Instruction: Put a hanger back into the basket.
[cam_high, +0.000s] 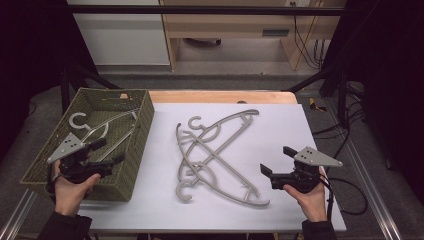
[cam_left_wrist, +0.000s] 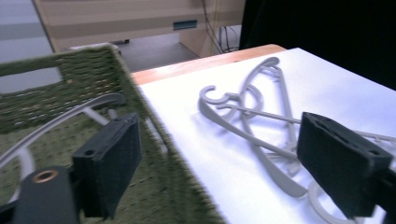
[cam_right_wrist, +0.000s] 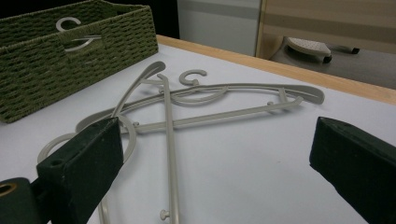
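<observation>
Black claws (cam_high: 107, 151) – grey triangular plates, trailing cables, dark sleeves.

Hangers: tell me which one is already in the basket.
The hanger lying inside the green woven basket, its hook near the far-left corner. The other hangers lie crossed in a heap on the white table.

Even, soft overhead light on the white table (cam_high: 280, 130); dark surroundings; the left gripper view looks slightly motion-blurred.
</observation>
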